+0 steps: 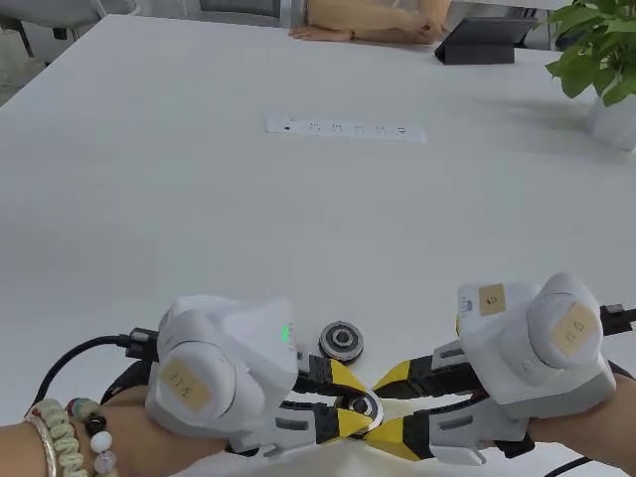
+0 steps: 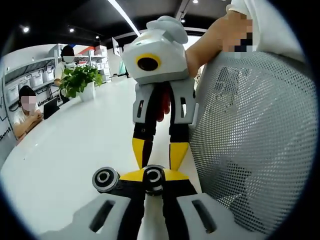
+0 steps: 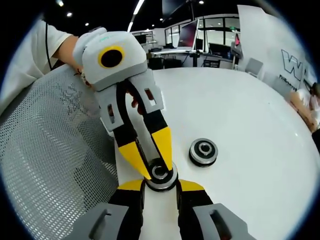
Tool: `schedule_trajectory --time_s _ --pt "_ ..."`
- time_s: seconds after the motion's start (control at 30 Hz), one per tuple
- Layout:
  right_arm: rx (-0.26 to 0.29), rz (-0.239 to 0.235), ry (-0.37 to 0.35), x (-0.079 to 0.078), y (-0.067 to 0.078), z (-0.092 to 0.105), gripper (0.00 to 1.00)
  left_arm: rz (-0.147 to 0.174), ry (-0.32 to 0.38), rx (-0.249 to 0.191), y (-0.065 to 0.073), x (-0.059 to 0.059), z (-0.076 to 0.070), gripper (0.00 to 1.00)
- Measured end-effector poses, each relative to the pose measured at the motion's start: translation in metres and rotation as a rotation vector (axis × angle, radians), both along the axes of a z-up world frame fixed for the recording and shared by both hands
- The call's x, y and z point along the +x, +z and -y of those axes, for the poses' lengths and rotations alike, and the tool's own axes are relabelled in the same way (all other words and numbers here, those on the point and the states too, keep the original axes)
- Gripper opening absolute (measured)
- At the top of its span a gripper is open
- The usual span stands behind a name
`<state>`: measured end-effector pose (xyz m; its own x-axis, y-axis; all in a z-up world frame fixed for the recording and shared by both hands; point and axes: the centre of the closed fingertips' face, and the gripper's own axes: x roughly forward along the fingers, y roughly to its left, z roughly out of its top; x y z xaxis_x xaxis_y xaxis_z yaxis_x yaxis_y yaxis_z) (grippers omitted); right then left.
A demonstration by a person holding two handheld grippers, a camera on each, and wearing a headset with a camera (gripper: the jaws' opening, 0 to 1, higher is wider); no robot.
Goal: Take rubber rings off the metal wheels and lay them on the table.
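A small metal wheel with a black rubber ring (image 1: 360,405) is held just above the white table's near edge, between both grippers. My left gripper (image 1: 349,401) comes from the left and its yellow tips close on the wheel (image 2: 153,179). From the right, my right gripper (image 1: 386,404) has its tips pressed on the same wheel (image 3: 160,174). In the left gripper view the right gripper (image 2: 160,154) faces in from above. A second ringed wheel (image 1: 341,340) lies flat on the table just beyond them, apart from both grippers, seen as wheel (image 2: 105,179) and wheel (image 3: 203,151).
A white power strip (image 1: 345,129) lies mid-table. At the far end are a person's arms (image 1: 370,22), a dark tablet (image 1: 484,42) and a potted plant (image 1: 599,52). A grey mesh chair back (image 2: 250,140) stands close behind the grippers.
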<state>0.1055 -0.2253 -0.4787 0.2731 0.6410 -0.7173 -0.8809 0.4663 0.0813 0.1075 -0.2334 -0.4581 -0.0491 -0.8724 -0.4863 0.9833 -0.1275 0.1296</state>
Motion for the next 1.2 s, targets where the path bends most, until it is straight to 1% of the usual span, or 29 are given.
schedule_trajectory --time_s 0.1,0.2,0.3,0.33,0.37,0.4,0.43,0.47,0.53,0.57,0.63,0.73,0.8,0.83,0.87,0.9,0.93,0.97,1.03,1.1,1.2 --pt "-0.002 0.002 0.001 0.0 0.0 0.0 0.22 -0.007 0.003 -0.01 0.0 0.001 0.0 0.06" --pt "-0.001 0.0 0.0 0.0 0.0 0.001 0.22 -0.023 0.01 -0.019 0.0 0.001 -0.001 0.07" --pt "0.0 -0.003 -0.003 0.001 0.0 0.002 0.21 -0.026 0.018 -0.024 0.0 0.003 -0.001 0.08" --pt "0.0 -0.005 -0.004 0.001 0.0 0.002 0.2 -0.034 0.03 -0.023 0.0 0.004 -0.002 0.09" --pt "0.001 -0.007 -0.005 0.001 0.0 0.003 0.2 -0.063 0.05 -0.03 0.0 0.007 -0.003 0.11" --pt "0.001 -0.007 -0.005 0.0 0.0 0.003 0.2 -0.079 0.065 -0.035 -0.001 0.008 -0.004 0.12" --pt "0.002 -0.009 -0.006 0.0 0.0 0.003 0.2 -0.086 0.068 -0.039 -0.001 0.011 -0.005 0.13" --pt "0.002 -0.01 -0.007 0.0 0.0 0.003 0.2 -0.093 0.066 -0.038 -0.001 0.01 -0.006 0.13" --pt "0.002 -0.012 -0.009 0.001 0.0 0.004 0.18 -0.082 0.045 -0.041 -0.001 0.006 -0.006 0.08" --pt "0.001 -0.013 -0.009 0.001 0.0 0.004 0.18 -0.08 0.042 -0.039 -0.001 0.004 -0.005 0.08" --pt "0.001 -0.016 -0.011 0.0 0.0 0.005 0.17 -0.071 0.041 -0.038 -0.001 0.005 -0.004 0.07" --pt "-0.004 -0.017 -0.01 0.0 -0.001 0.006 0.15 -0.09 0.05 -0.038 -0.002 0.006 -0.005 0.07" --pt "-0.009 -0.017 -0.01 0.0 -0.001 0.006 0.14 -0.092 0.05 -0.039 -0.002 0.006 -0.005 0.07" --pt "-0.021 -0.021 -0.011 0.0 -0.002 0.008 0.1 -0.091 0.05 -0.038 -0.002 0.006 -0.005 0.07" --pt "-0.04 -0.013 -0.021 0.002 -0.005 0.012 0.05 -0.091 0.05 -0.038 -0.002 0.006 -0.005 0.07" --pt "-0.035 -0.015 -0.023 0.003 -0.005 0.012 0.02 -0.091 0.05 -0.038 -0.002 0.006 -0.005 0.07" --pt "-0.021 -0.031 -0.042 0.003 -0.004 0.012 0.02 -0.091 0.05 -0.038 -0.002 0.006 -0.005 0.07" --pt "-0.022 -0.036 -0.046 0.003 -0.005 0.012 0.01 -0.091 0.05 -0.038 -0.002 0.006 -0.005 0.07" --pt "-0.035 -0.022 -0.032 0.003 -0.005 0.011 0.01 -0.09 0.05 -0.039 -0.002 0.006 -0.005 0.07" --pt "-0.041 -0.025 -0.034 0.003 -0.006 0.011 0.01 -0.091 0.05 -0.039 -0.002 0.006 -0.005 0.07" --pt "-0.035 -0.043 -0.055 0.003 -0.008 0.012 0.01 -0.095 0.051 -0.041 -0.002 0.006 -0.005 0.07"
